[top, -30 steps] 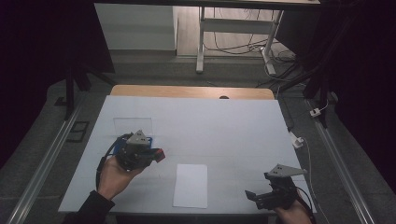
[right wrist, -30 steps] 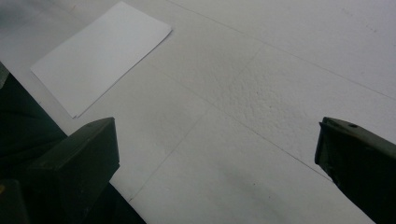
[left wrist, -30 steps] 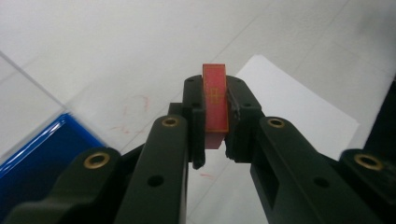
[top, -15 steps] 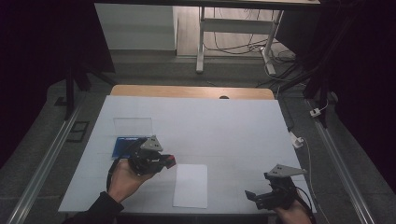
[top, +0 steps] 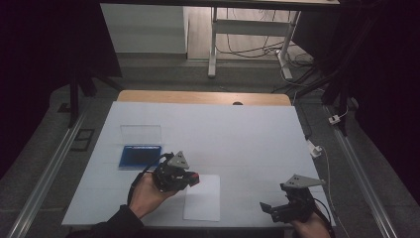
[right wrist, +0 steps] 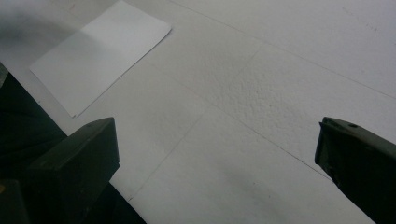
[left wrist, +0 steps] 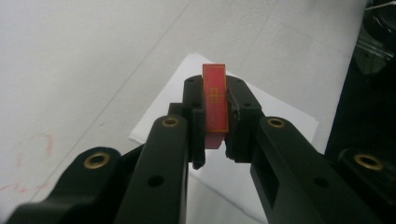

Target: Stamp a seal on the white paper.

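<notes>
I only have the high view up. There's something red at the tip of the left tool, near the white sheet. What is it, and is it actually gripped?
Observer: The left gripper view shows a thin red card with gold markings, held on edge and clamped between the pads of the left tool.
Operator: Where does it sit relative to the white sheet?
Observer: In that view the card is in front of the white sheet, which lies flat on the table; I cannot tell whether it touches.
Operator: And the right tool, holding anything?
Observer: No. The right gripper view shows the jaws of the right tool wide apart, with bare table between them.
</notes>
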`<action>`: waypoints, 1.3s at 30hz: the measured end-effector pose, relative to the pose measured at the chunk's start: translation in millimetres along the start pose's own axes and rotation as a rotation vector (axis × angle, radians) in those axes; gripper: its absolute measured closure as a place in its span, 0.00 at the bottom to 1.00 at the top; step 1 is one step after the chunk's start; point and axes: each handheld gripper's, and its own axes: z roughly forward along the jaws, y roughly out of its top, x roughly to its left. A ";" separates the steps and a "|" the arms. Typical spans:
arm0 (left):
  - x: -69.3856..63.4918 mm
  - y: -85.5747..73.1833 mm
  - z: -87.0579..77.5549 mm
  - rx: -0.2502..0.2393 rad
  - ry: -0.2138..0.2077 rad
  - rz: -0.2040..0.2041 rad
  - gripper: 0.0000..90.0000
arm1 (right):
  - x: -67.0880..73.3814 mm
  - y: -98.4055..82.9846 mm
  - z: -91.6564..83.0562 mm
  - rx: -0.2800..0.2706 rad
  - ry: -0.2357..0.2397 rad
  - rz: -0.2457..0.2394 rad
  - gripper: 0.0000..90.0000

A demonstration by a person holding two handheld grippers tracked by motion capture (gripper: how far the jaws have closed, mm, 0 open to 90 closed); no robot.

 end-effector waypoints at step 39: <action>-2.4 -11.2 53.3 0.073 -0.034 0.061 0.88 | 1.0 0.1 0.3 0.004 -0.003 -0.006 0.00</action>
